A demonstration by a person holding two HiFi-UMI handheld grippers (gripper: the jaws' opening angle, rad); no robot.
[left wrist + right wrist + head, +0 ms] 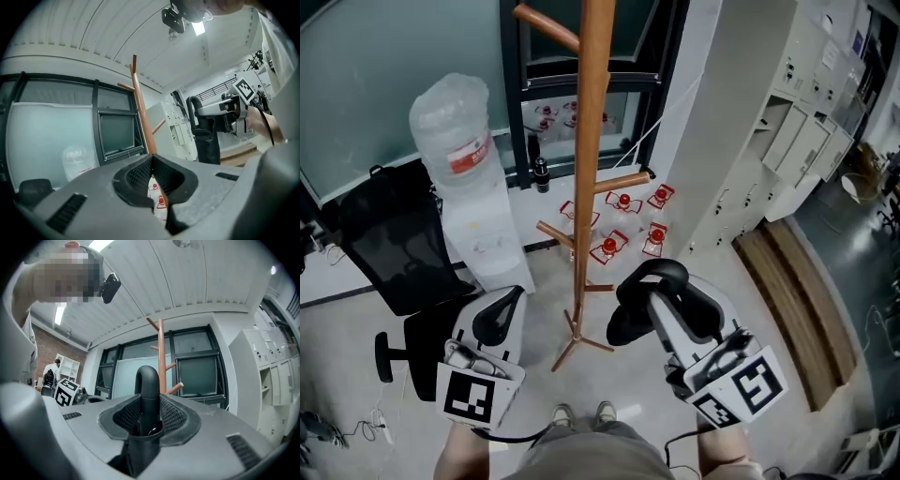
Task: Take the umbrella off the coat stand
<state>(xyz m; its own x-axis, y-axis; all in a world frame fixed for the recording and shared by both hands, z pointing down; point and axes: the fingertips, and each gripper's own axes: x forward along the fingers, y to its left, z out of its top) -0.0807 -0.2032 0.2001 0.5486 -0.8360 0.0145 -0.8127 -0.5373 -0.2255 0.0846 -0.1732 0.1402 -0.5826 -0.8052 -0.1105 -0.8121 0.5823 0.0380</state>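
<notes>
The wooden coat stand (586, 187) rises in the middle of the head view, its pegs bare. My right gripper (670, 300) is shut on the black umbrella (630, 319), held just right of the pole and clear of the pegs. In the right gripper view the curved black handle (149, 380) stands upright between the pads of the right gripper (149, 404), with the stand (161, 352) behind it. My left gripper (502, 314) is low on the left, its tips together on nothing. In the left gripper view, the left gripper (152, 159) faces the stand (140, 108), and the umbrella (206, 140) hangs on the right.
A water dispenser with a big bottle (459, 169) stands left of the stand, a black office chair (394, 253) beside it. Red-and-white items (619, 225) lie on the floor behind the base. White lockers (806, 122) and a wooden step (787, 291) line the right.
</notes>
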